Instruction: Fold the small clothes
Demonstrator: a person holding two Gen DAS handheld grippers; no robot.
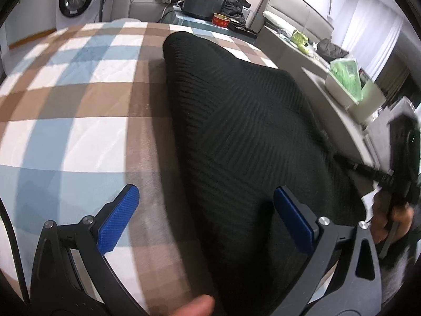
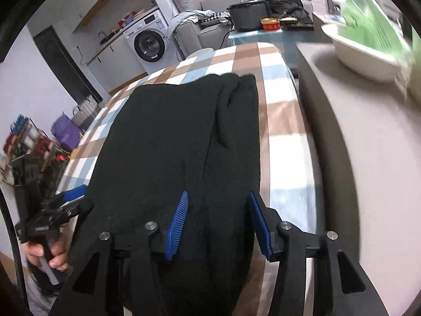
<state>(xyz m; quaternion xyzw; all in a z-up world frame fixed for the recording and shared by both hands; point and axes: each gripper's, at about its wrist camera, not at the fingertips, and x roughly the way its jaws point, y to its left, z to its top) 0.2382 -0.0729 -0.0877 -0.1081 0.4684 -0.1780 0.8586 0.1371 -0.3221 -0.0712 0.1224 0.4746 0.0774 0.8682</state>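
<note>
Left wrist view: a black knitted garment [image 1: 236, 131] is lying on a checked cloth [image 1: 73, 100] of brown, blue and white squares that is covering the table. The left gripper [image 1: 206, 202] is standing with its blue pads spread wide, one pad over the cloth, the other over the garment's near part, nothing pinched. A washing machine [image 1: 76, 0] is showing far behind. At the right edge a hand [image 1: 392, 221] is holding the other tool, blurred.

Right wrist view: the same garment [image 2: 171, 144] is lying folded lengthwise, a loose fold along its right side. The right gripper [image 2: 218, 205] is standing partly spread above the garment's near right edge, its pads gripping nothing. A white basin [image 2: 363, 55] is sitting on the grey counter [image 2: 368, 144] to the right. A red tin [image 2: 269, 24] is standing beyond the table.
</note>
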